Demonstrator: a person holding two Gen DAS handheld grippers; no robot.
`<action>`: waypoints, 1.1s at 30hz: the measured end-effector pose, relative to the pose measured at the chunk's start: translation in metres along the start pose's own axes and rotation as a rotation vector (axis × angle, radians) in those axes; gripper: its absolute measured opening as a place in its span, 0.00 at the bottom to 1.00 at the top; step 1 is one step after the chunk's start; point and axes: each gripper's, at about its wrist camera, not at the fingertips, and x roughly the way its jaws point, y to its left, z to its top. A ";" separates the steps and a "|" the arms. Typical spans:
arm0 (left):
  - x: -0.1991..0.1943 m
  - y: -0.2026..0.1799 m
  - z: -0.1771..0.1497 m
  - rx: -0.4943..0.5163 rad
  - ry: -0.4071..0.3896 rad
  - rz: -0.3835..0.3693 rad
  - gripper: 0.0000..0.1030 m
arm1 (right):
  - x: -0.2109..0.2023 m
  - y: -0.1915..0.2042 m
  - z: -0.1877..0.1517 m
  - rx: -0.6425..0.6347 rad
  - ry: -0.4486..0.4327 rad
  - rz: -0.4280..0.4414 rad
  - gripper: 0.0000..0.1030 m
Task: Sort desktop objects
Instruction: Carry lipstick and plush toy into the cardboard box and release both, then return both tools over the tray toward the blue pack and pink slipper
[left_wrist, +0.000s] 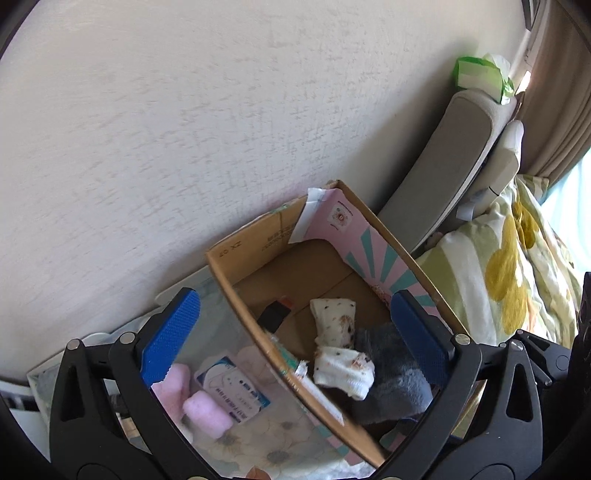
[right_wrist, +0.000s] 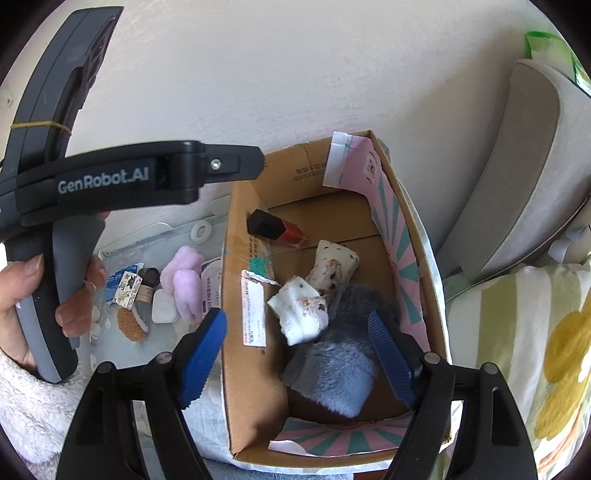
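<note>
1. Cardboard box (right_wrist: 255, 369), where the sorted things go, stands against the wall, beside a flowered pillow (right_wrist: 535, 350).
2. Grey fluffy sock (right_wrist: 332, 380) lies in the box's near end, partly under a white spotted sock roll (right_wrist: 301, 314).
3. Right gripper (right_wrist: 297, 354) hangs released over the box, nothing pinched.
4. Left gripper (left_wrist: 295, 332) gapes fully, empty.
5. Pink socks (right_wrist: 184, 291) wait outside on a clear tray (right_wrist: 122, 254); reaching across, a finger could likely catch the box wall and shove it.

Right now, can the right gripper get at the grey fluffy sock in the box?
Probably yes. The right gripper hangs open above the cardboard box, the grey fluffy sock lies uncovered below its jaws, and only a white sock lies beside it.
</note>
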 end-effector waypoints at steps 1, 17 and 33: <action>-0.005 0.002 -0.002 -0.004 -0.003 -0.002 1.00 | -0.001 0.003 0.000 -0.008 0.002 -0.002 0.74; -0.108 0.093 -0.063 -0.105 -0.146 0.160 1.00 | -0.047 0.093 0.013 -0.314 -0.179 -0.119 0.74; -0.186 0.224 -0.171 -0.340 -0.191 0.312 1.00 | -0.024 0.168 0.021 -0.365 -0.155 0.015 0.74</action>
